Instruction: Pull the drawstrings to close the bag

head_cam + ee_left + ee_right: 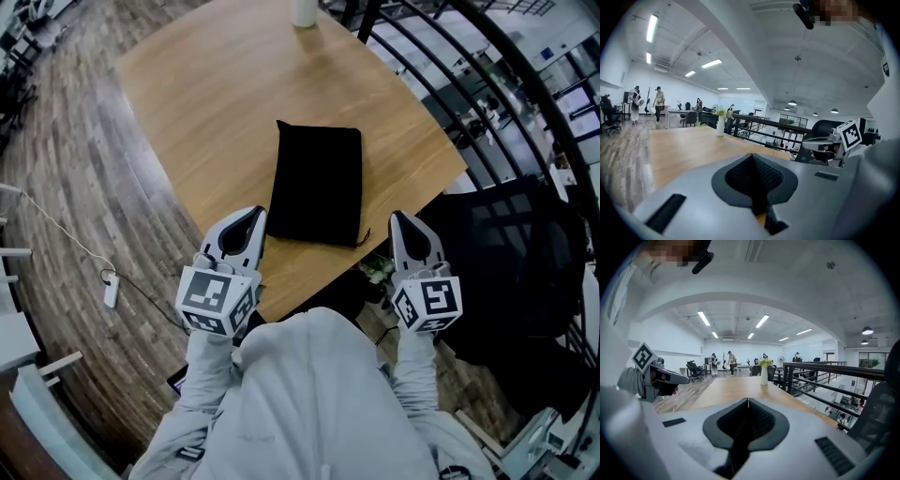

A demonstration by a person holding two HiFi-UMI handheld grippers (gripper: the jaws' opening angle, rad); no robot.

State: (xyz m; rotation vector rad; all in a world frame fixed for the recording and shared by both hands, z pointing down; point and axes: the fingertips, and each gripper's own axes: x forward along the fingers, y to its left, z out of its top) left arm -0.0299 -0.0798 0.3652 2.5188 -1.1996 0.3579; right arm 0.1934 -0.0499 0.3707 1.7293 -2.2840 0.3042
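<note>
Black bag (317, 183) is lying on the counter (216, 84), drawstrings (365, 238) not pulled yet; left gripper (251, 215) at 7 o'clock, right gripper (400, 218) at 5, fingers pressed together, empty.

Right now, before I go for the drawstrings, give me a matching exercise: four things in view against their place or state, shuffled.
Things:
1. black bag
2. white vase
3. left gripper
4. black chair

Places or states:
A. off the table, past its right edge in the head view
B. jaws shut, nothing between them
C. lying flat on the table, towards the near end
D. standing at the table's far end

Pairs: 1-C; 2-D; 3-B; 4-A
</note>
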